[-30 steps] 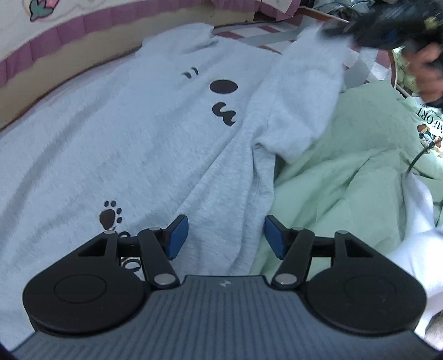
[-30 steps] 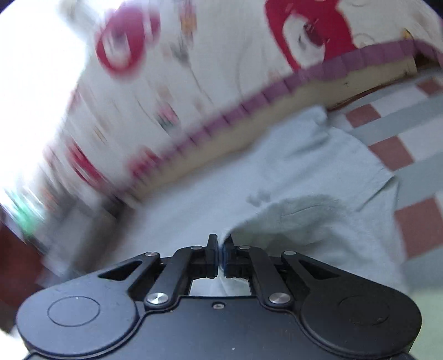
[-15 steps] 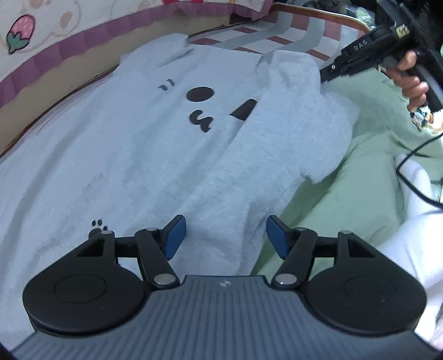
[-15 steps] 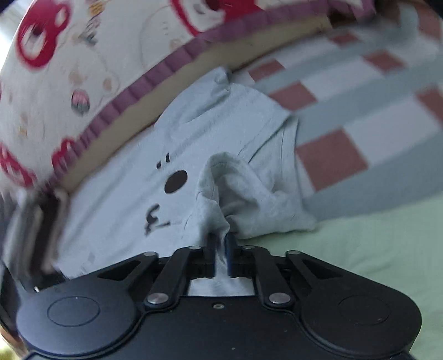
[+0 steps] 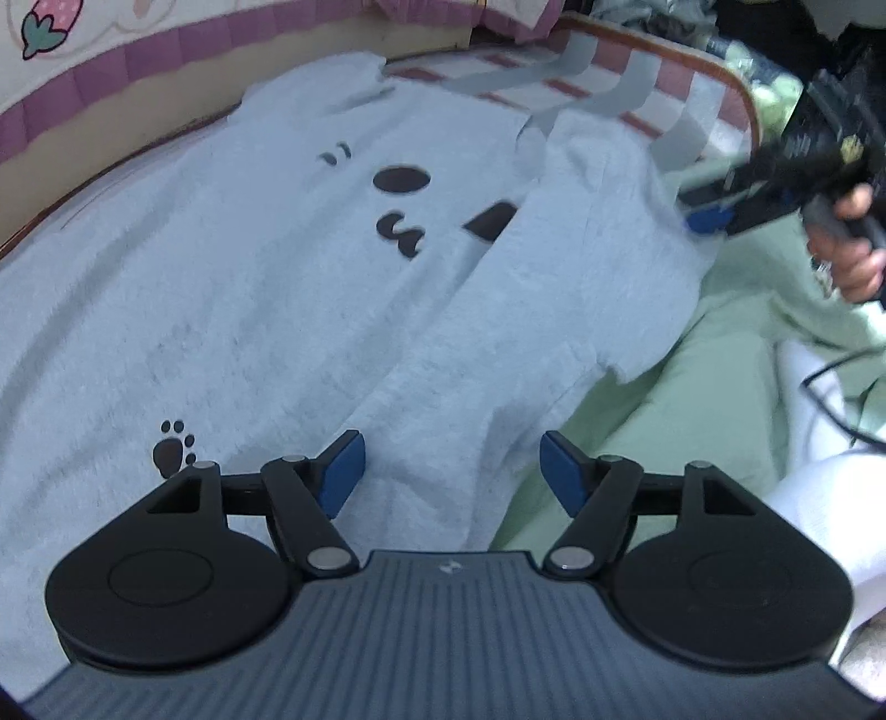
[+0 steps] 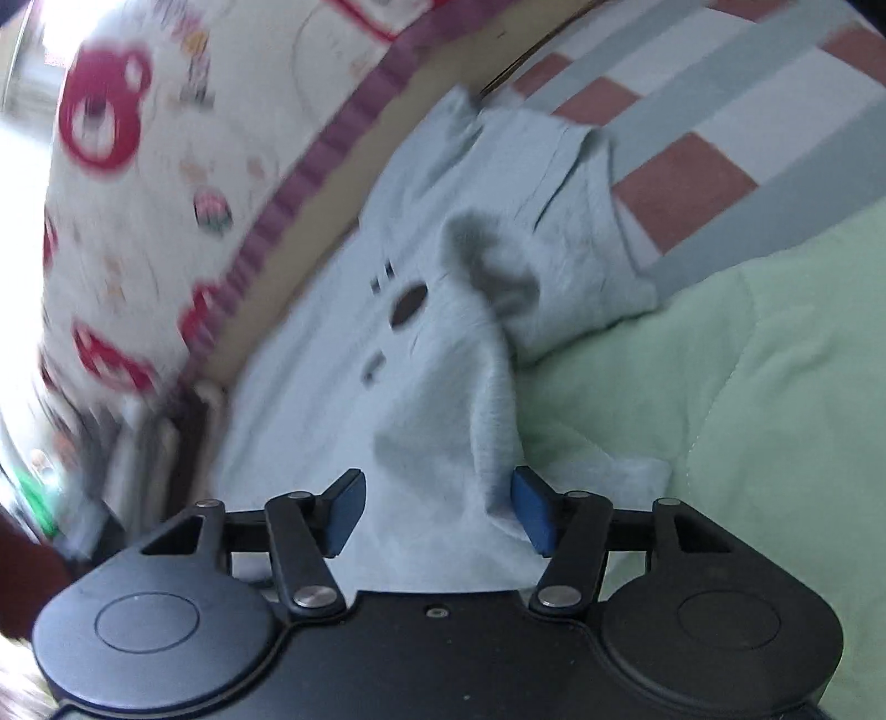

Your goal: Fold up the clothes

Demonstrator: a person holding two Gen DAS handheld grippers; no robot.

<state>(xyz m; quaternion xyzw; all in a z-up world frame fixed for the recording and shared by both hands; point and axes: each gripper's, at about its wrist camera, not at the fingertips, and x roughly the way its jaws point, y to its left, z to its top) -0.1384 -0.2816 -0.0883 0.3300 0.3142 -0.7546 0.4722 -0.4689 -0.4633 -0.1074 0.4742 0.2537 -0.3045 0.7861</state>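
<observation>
A: What is the shirt made of, and where does it lie?

B: The grey shirt [image 5: 232,288] is a soft, fuzzy knit, spread flat across the bed and filling the left and middle of the left wrist view. Its far edge reaches the tan strip under the purple-trimmed printed cloth [image 5: 166,50]. Black flat shapes are printed on it: an oval, a curly mark, two small dashes, and a paw print [image 5: 173,451] near the left claw.

A: Is any of it folded?

B: Yes. The right side is turned over onto the body, making a long diagonal fold line, and the sleeve [image 5: 609,243] lies on top of that flap, partly covering one black patch. In the right wrist view the same flap [image 6: 454,387] rises in a soft, rumpled ridge.

A: And the claws?

B: The left claw [image 5: 451,471] has its blue pads spread wide, over the near hem, with nothing between them. The right claw [image 6: 437,512] also stands apart; grey cloth lies between its pads and brushes the right one, but they are not pinching it. From the left view it is a blurred black shape at the far right, held in a hand [image 5: 853,260].

A: What is around the shirt?

B: A pale green quilted blanket [image 6: 720,387] with stitched seams on the right, a checked sheet [image 6: 692,166] of red, grey and white squares beyond, and white cloth [image 5: 819,498] with a thin black cable [image 5: 830,387] near right.
</observation>
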